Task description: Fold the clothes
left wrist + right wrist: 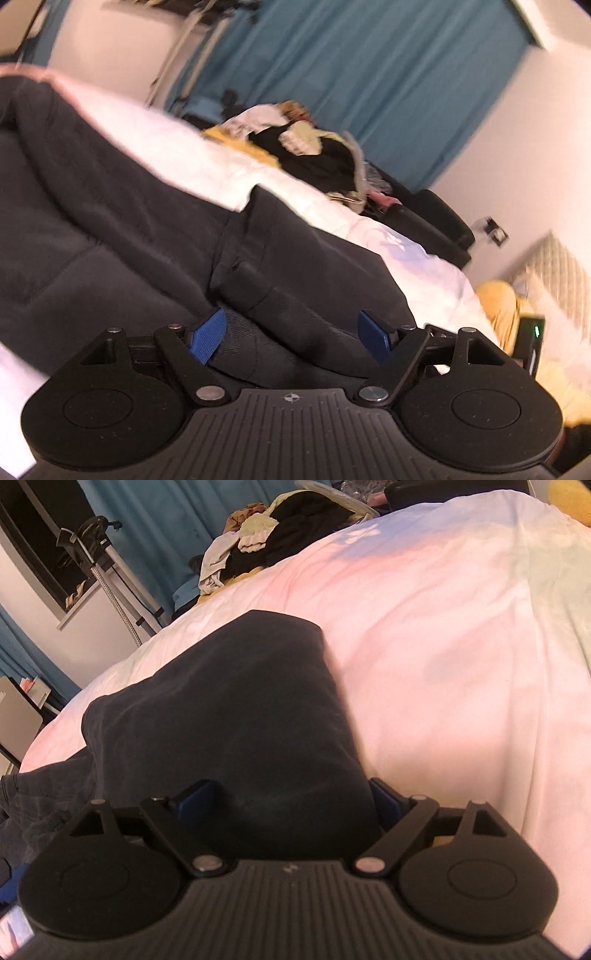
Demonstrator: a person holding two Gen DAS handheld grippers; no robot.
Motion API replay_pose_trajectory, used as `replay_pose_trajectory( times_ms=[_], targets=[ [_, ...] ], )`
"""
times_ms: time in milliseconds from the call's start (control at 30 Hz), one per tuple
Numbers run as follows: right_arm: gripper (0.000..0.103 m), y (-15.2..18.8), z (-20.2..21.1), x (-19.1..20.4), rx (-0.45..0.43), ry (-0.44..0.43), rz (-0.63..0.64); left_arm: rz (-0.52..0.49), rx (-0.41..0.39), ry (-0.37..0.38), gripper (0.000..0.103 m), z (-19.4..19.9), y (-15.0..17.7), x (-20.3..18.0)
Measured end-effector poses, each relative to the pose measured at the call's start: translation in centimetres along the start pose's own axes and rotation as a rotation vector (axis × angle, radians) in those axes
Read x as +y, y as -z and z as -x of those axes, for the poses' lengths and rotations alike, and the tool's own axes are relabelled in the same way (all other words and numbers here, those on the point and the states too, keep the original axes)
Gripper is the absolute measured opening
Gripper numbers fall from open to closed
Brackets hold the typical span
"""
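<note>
My left gripper (291,338) sits spread wide, blue pads (207,339) apart, dark garment (122,229) bunched between them but not pinched. My right gripper (291,806) is spread too, a fold of the same garment (236,716) lying between its fingers. Garment lies on the white bedcover (443,664). Clothes pile (303,151) farther back, well apart.

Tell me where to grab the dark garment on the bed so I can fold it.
Judging from the left wrist view, take the dark garment by its thick hemmed end, coming in low from the near side. That doubled edge lies raised on the white bedding, already between the open left gripper fingers.
</note>
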State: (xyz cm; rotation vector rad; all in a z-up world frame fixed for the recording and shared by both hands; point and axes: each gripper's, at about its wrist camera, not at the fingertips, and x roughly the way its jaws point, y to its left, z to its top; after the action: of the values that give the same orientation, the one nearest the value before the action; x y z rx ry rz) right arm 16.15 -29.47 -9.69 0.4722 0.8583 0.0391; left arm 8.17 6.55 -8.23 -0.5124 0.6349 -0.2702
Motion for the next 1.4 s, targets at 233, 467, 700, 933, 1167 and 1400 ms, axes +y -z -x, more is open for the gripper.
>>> replay_pose_trajectory(
  times_ms=[233, 467, 700, 933, 1167, 1400],
  targets=[
    [0.093, 0.0, 0.2, 0.0, -0.001, -0.004, -0.019, 0.442, 0.071, 0.157, 0.065, -2.0, -0.4, 6.6],
    [0.094, 0.1, 0.3, 0.0, -0.005, -0.008, -0.039, 0.575, 0.094, 0.241, 0.066, -2.8, -0.4, 9.0],
    [0.094, 0.2, 0.5, -0.3, -0.012, -0.023, -0.058, 0.459, 0.099, 0.258, 0.067, -4.3, -1.5, 7.4],
    [0.095, 0.5, 0.4, -0.4, -0.028, -0.030, -0.053, 0.349, 0.051, 0.163, 0.025, -4.9, -1.9, 5.7],
    [0.095, 0.5, 2.0, 0.8, -0.096, -0.071, 0.001, 0.186, -0.089, 0.152, 0.018, -0.1, -2.9, 2.1],
    [0.096, 0.7, 2.6, 1.3, -0.105, -0.076, 0.054, 0.198, -0.038, -0.029, 0.018, 1.1, 0.2, 4.7]
  ],
)
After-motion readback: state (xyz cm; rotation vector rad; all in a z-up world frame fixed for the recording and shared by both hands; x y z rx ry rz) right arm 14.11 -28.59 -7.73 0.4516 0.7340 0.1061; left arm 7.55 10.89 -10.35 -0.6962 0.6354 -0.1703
